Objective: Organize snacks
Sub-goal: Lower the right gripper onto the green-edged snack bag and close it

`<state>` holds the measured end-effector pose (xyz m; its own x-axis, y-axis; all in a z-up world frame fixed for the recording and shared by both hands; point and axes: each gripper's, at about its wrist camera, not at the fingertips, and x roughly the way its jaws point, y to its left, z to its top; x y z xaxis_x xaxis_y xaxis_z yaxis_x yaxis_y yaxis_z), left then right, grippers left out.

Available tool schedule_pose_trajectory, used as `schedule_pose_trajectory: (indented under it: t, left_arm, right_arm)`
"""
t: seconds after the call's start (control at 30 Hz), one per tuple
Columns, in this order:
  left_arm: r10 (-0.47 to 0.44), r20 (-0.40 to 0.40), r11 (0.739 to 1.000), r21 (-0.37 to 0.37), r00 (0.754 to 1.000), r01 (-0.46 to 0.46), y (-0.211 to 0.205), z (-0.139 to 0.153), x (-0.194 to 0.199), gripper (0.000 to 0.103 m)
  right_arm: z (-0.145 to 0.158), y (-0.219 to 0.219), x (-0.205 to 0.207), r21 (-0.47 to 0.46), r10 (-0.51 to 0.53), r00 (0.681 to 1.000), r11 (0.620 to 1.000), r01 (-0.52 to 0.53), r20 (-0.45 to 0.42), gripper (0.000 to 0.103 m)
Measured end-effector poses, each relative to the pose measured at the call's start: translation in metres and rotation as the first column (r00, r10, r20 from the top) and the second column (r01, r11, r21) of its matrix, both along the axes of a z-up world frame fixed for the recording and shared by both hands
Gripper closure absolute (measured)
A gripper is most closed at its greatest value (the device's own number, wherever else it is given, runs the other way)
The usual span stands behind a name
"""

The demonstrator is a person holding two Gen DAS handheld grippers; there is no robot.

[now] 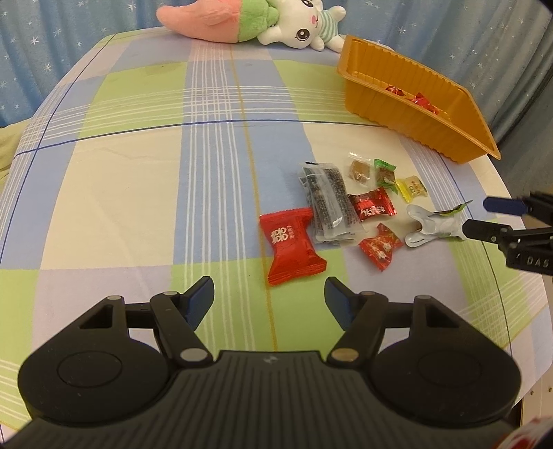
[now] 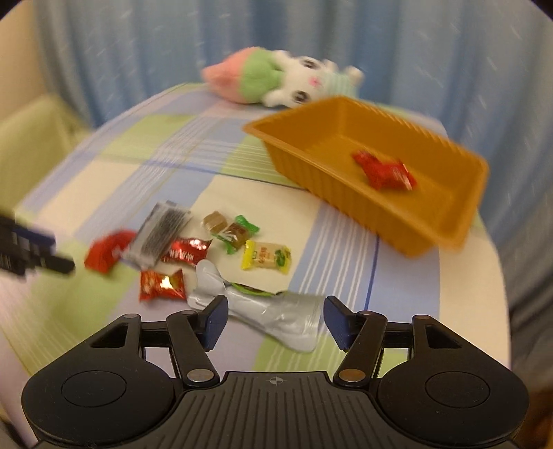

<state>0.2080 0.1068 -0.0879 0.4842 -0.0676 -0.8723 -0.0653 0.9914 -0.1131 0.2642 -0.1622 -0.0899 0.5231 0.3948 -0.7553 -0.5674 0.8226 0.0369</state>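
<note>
Several wrapped snacks lie in a loose cluster on the plaid cloth. A large red packet (image 1: 293,245) is nearest my left gripper (image 1: 269,298), which is open and empty just before it. A clear sesame bar pack (image 1: 328,203), small red candies (image 1: 371,205), a green candy (image 1: 384,174) and a yellow candy (image 1: 411,188) lie beyond. My right gripper (image 2: 273,319) is open, its jaws either side of a silver pouch (image 2: 273,316), also in the left wrist view (image 1: 433,226). The orange tray (image 2: 449,221) holds red candies (image 2: 383,171).
A plush rabbit with a pink and green carrot (image 1: 242,20) lies at the far edge of the table. Blue star curtains hang behind. The table's right edge (image 1: 511,311) curves close to the snacks and tray (image 1: 408,114).
</note>
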Motion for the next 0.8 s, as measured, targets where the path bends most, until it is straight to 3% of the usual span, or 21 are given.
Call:
schedule_pose_trajectory:
  t: [0.17, 0.33, 0.5, 0.63, 0.67, 0.7, 0.73, 0.8]
  left_arm:
    - [0.027, -0.007, 1.0, 0.003, 1.0, -0.027, 0.005, -0.002, -0.003, 0.035]
    - [0.047, -0.008, 0.999, 0.004, 0.999, -0.047, 0.009, -0.003, -0.005, 0.035]
    - [0.058, -0.012, 0.998, 0.008, 0.998, -0.058, 0.011, -0.003, -0.005, 0.035]
    - [0.061, -0.012, 0.998, 0.009, 0.998, -0.061, 0.011, -0.003, -0.004, 0.035]
    - [0.061, -0.012, 0.998, 0.01, 0.998, -0.061, 0.01, -0.003, -0.004, 0.035]
    - [0.061, -0.012, 0.998, 0.01, 0.998, -0.061, 0.01, -0.004, -0.003, 0.035]
    - [0.06, -0.013, 0.998, 0.01, 0.998, -0.06, 0.009, -0.004, -0.003, 0.035]
    - [0.056, -0.014, 0.998, 0.009, 0.998, -0.055, 0.008, -0.005, -0.001, 0.035]
  right_arm:
    - [-0.012, 0.015, 0.003, -0.093, 0.189, 0.981, 0.978, -0.185, 0.038, 0.041]
    - [-0.027, 0.033, 0.002, -0.227, 0.365, 0.929, 0.912, -0.342, 0.065, 0.041]
    - [-0.043, 0.043, 0.01, -0.282, 0.425, 0.905, 0.871, -0.403, 0.022, 0.042]
    - [-0.042, 0.043, 0.018, -0.238, 0.413, 0.911, 0.884, -0.402, -0.003, 0.042]
    - [-0.042, 0.042, 0.018, -0.234, 0.41, 0.912, 0.887, -0.399, -0.005, 0.044]
    - [-0.042, 0.042, 0.02, -0.227, 0.402, 0.916, 0.891, -0.393, -0.009, 0.051]
    - [-0.042, 0.041, 0.021, -0.22, 0.384, 0.923, 0.9, -0.377, -0.01, 0.067]
    - [-0.041, 0.037, 0.024, -0.208, 0.344, 0.939, 0.918, -0.337, -0.006, 0.072]
